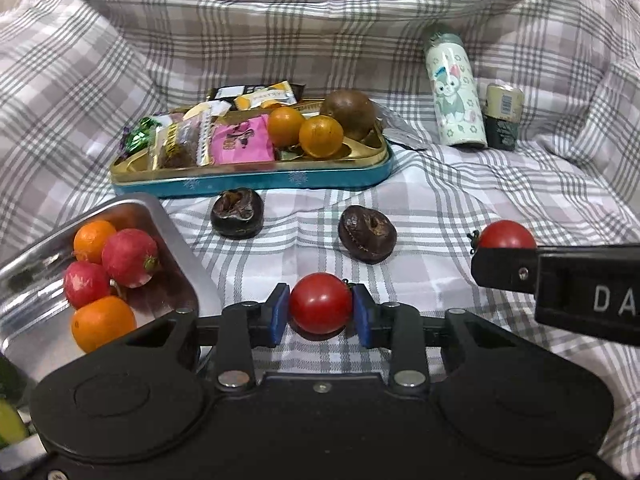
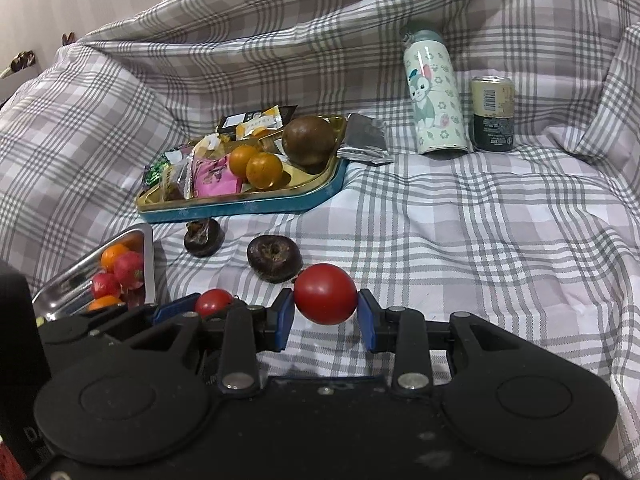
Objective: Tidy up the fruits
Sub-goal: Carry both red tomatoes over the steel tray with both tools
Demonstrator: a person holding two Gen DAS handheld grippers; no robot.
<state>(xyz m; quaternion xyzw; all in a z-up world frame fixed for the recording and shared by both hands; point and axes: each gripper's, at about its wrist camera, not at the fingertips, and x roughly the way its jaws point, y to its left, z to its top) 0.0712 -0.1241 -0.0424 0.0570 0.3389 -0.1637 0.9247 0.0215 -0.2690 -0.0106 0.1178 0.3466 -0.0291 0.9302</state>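
A plaid sheet (image 1: pixel 460 184) covers everything, so whether a bed or a worktop lies under it cannot be told. At the back sits a tin (image 1: pixel 256 184) holding snack packs, 2 oranges and a brown fruit; a steel tray (image 1: pixel 132 208) at front left holds 2 oranges and 2 radishes. Right of the tin stand a bottle (image 1: pixel 456 92) and a can (image 1: pixel 504 116). 2 dark chestnuts (image 1: pixel 238 213) lie loose between tin and tray. The left tongs (image 1: pixel 321 310) are pinching a tomato (image 1: pixel 320 303) just above the sheet, beside the tray's right edge. The right tongs (image 2: pixel 326 312) are pinching a second tomato (image 2: pixel 326 294), lifted clear of the sheet, near the left pair. The step in hand looks like carrying both tomatoes to the tray. Next, the left tongs likely need to swing left over the tray rim and spread above a bare spot; the right should follow without the 2 tools colliding.
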